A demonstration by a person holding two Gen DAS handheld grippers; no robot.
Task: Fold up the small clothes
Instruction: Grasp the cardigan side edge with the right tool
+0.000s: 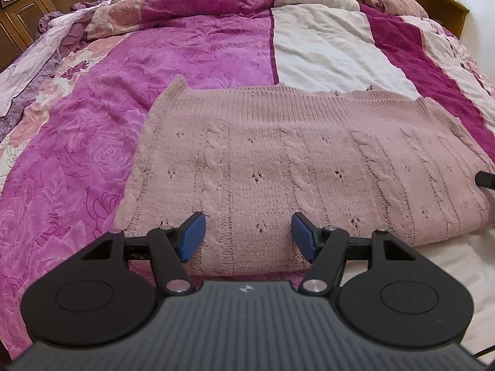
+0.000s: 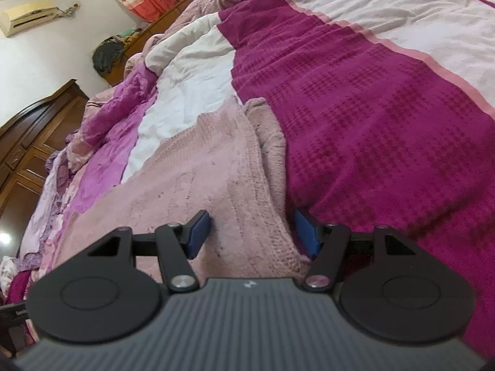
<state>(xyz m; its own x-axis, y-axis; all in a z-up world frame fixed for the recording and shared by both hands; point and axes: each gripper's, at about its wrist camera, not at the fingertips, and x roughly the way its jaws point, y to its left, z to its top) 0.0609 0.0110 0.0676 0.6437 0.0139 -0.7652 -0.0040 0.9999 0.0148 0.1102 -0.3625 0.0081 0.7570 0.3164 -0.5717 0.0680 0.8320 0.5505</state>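
I have both tools, left (image 1: 248, 237) and right (image 2: 252, 234), spread apart astride the sweater (image 1: 278, 160)'s near edge; soft, floppy knit, so I'd pinch its 2 near corners.

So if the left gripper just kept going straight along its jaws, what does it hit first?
Most likely the pink sweater. The left gripper points down at it with jaws open, and the knit fills the gap between them. Depth is hard to judge, but nothing else lies in that line.
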